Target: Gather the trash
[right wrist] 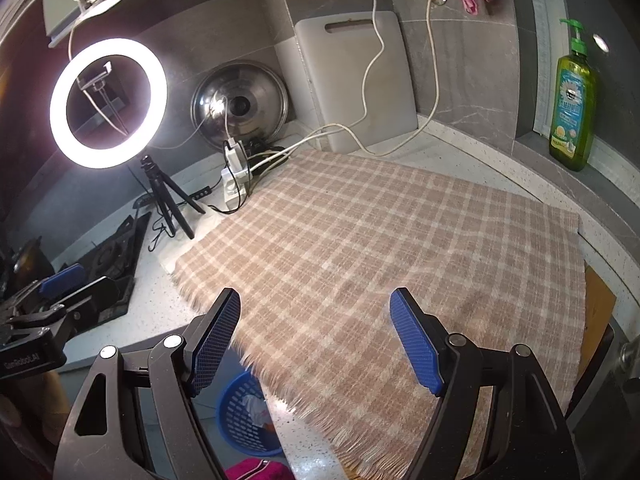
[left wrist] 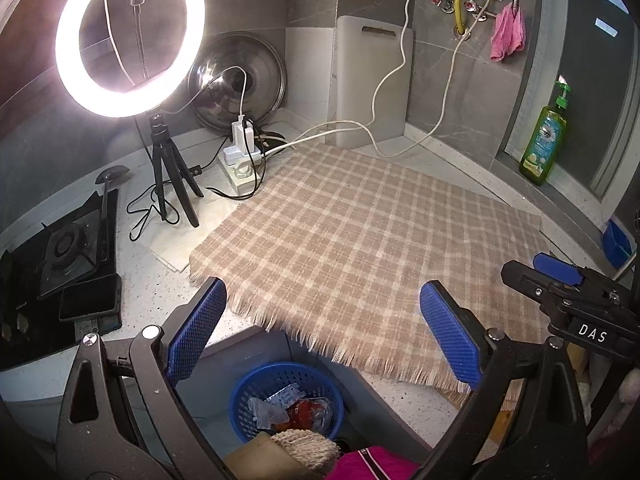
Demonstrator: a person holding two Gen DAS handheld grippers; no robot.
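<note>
A blue plastic basket [left wrist: 286,372] stands on the floor below the counter edge, holding crumpled wrappers and other trash [left wrist: 294,406]. It also shows in the right wrist view [right wrist: 240,420]. My left gripper [left wrist: 320,332] is open and empty, above the counter's front edge and over the basket. My right gripper [right wrist: 316,340] is open and empty above the checked cloth [right wrist: 380,256]. The cloth [left wrist: 360,240] lies flat on the counter with nothing on it. The right gripper appears at the right of the left wrist view [left wrist: 560,280]. The left gripper appears at the left of the right wrist view [right wrist: 60,292].
A lit ring light on a tripod [left wrist: 128,40] stands at back left beside a power strip [left wrist: 240,160] with cables. A pot lid [left wrist: 240,84] and cutting board [left wrist: 368,80] lean on the wall. A green soap bottle [left wrist: 544,140] stands at right. A stove [left wrist: 60,248] is at left.
</note>
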